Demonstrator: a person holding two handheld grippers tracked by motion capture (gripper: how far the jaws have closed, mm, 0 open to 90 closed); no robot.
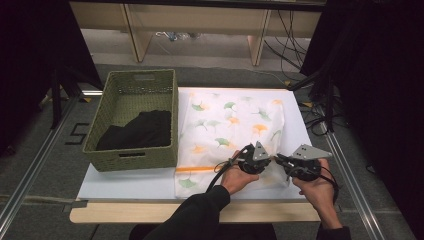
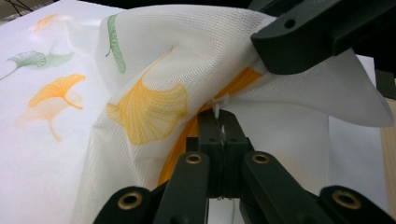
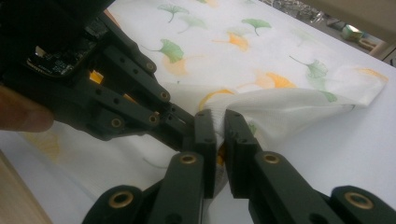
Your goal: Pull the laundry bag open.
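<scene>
A white cloth (image 1: 232,125) printed with orange and green ginkgo leaves lies spread on the white table (image 1: 125,182). Both grippers meet at its near right corner. My left gripper (image 1: 271,159) is shut on a lifted fold of the cloth (image 2: 154,93), and its jaws pinch the edge by an orange stripe (image 2: 219,109). My right gripper (image 1: 280,160) is shut on the same raised corner (image 3: 217,119), just beside the left gripper (image 3: 116,102). The right gripper's jaw shows at the top right of the left gripper view. A hand holds each gripper.
A green woven basket (image 1: 132,157) stands on the table to the left of the cloth, with a black garment (image 1: 137,131) inside. The table's wooden front edge (image 1: 150,212) runs near the person. Cables (image 1: 320,107) hang off the right side.
</scene>
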